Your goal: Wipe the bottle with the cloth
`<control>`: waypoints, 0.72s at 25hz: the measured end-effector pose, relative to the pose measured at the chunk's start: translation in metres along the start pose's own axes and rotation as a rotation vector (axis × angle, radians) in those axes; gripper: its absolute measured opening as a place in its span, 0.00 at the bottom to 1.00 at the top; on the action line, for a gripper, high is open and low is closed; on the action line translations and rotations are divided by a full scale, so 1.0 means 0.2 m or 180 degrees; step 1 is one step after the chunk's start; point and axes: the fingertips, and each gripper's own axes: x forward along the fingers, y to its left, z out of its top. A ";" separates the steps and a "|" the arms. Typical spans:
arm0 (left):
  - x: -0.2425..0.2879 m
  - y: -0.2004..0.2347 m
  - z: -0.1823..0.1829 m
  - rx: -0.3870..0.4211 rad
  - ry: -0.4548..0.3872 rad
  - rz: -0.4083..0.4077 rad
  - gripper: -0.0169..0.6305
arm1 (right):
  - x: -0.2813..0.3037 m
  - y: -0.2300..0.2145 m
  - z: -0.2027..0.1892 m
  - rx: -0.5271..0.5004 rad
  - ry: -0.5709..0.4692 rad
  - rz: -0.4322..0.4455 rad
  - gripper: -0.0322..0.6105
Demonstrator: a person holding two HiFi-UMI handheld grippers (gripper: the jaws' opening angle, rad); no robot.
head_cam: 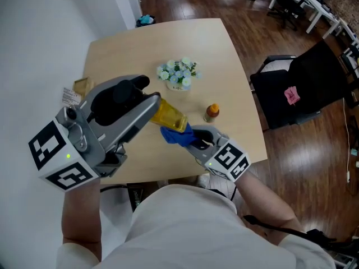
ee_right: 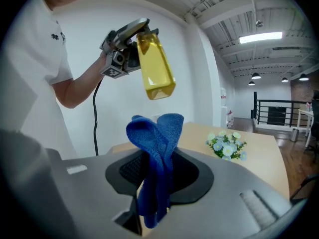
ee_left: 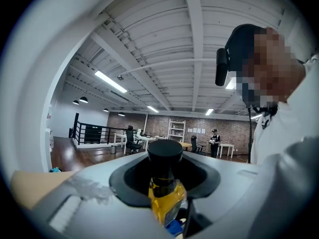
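My left gripper [head_cam: 147, 110] is shut on the neck end of a clear bottle of yellow liquid [head_cam: 169, 115], held in the air and tilted over the table. In the left gripper view the bottle's black cap [ee_left: 165, 155] points at the camera between the jaws of the left gripper [ee_left: 167, 208]. My right gripper [head_cam: 197, 141] is shut on a blue cloth [head_cam: 176, 134], just under the bottle's base. In the right gripper view the cloth [ee_right: 155, 143] stands up from the right gripper [ee_right: 152, 218], and the bottle [ee_right: 154, 68] hangs a little above it.
On the beige table [head_cam: 123, 55] stand a small bunch of pale flowers [head_cam: 179, 74], a little orange-capped bottle [head_cam: 211, 112] and some packets [head_cam: 78, 88] at the left edge. A black chair [head_cam: 303, 88] stands to the right on the wooden floor.
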 end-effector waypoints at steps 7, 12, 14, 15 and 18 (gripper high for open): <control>0.03 0.05 -0.13 -0.0078 0.0117 0.0031 0.25 | 0.04 0.06 0.09 -0.0171 -0.0099 0.0109 0.24; 0.02 0.07 -0.15 -0.0002 0.0220 0.0134 0.25 | -0.04 0.02 0.06 -0.0158 -0.0034 0.0043 0.24; 0.02 0.08 -0.17 -0.0019 0.0238 0.0163 0.25 | -0.08 -0.01 0.05 -0.0136 -0.0042 0.0000 0.24; 0.02 0.09 -0.18 -0.0037 0.0235 0.0171 0.25 | -0.11 -0.02 0.03 -0.0125 -0.0035 -0.0025 0.24; 0.01 0.10 -0.20 -0.0049 0.0242 0.0190 0.25 | -0.16 -0.05 0.01 -0.0078 -0.0048 -0.0117 0.24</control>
